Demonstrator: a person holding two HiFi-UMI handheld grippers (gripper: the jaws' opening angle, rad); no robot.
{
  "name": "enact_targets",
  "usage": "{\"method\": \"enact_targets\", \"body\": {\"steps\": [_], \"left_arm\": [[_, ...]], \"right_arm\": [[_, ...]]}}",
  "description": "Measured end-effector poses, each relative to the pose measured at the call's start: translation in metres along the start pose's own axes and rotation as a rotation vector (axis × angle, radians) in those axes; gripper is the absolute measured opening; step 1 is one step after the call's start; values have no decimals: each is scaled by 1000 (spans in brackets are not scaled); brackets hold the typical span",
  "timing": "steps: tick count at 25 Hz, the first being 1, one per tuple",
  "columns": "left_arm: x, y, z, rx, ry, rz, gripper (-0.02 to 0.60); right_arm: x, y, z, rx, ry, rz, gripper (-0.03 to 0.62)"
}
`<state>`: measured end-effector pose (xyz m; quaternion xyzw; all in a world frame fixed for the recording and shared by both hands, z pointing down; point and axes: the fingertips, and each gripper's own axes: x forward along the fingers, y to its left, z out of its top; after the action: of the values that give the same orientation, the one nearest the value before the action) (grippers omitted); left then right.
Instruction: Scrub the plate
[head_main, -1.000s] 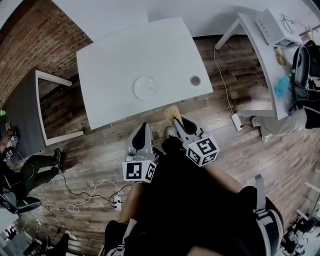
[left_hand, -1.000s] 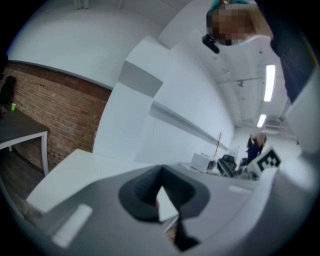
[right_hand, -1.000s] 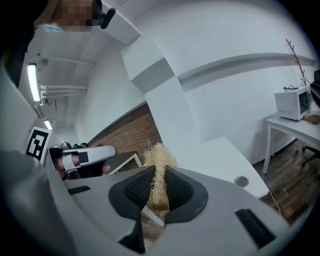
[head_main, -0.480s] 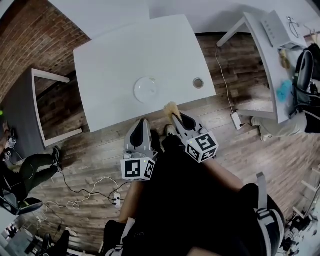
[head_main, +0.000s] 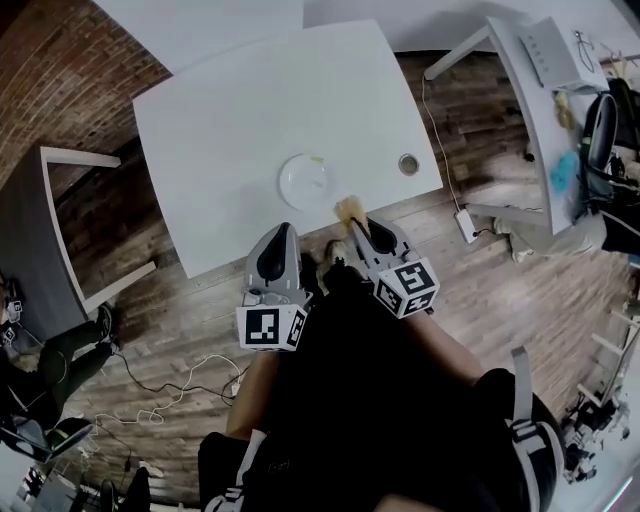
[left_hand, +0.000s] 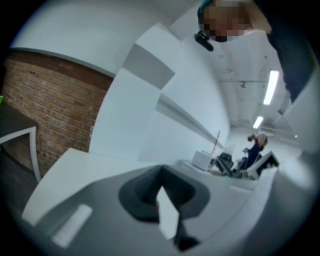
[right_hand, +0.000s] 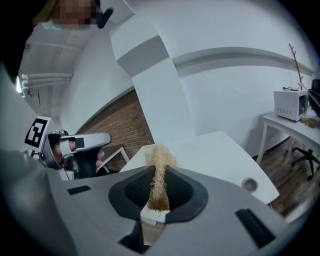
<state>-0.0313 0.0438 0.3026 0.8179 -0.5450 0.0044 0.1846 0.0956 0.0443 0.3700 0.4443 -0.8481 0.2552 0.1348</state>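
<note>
Head view: the plate (head_main: 305, 182) lies near the front edge of the white tabletop (head_main: 220, 110) and now sits closer to you than it did a second ago, because you have stepped in. Your right hand-held gripper (head_main: 357, 226) has carried its straw-coloured scrubber (head_main: 349, 209) up to that edge, just beside the plate's rim but apart from it. Your left hand-held gripper (head_main: 281, 238) hangs short of the tabletop.

Left gripper view: its jaws stand together with nothing between them. The plate does not appear here.

Right gripper view: the jaws are clamped on the scrubber, and its tuft sticks out past their tips. The gripper's body hides the plate.

The approach looks nearly finished and scrubbing has not yet begun. You probably need to lower the tuft onto the plate next. An unheld plate may slide.
</note>
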Motion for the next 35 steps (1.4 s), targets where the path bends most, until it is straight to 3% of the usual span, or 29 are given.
{"method": "enact_targets", "body": {"steps": [10, 23, 35], "left_arm": [[32, 40, -13, -13, 44, -82, 4], [70, 71, -58, -64, 90, -17, 3], [78, 76, -86, -99, 101, -24, 3]], "right_arm": [[54, -20, -26, 36, 69, -109, 48], [119, -67, -74, 85, 183, -132, 48], [144, -87, -92, 90, 229, -147, 48]]}}
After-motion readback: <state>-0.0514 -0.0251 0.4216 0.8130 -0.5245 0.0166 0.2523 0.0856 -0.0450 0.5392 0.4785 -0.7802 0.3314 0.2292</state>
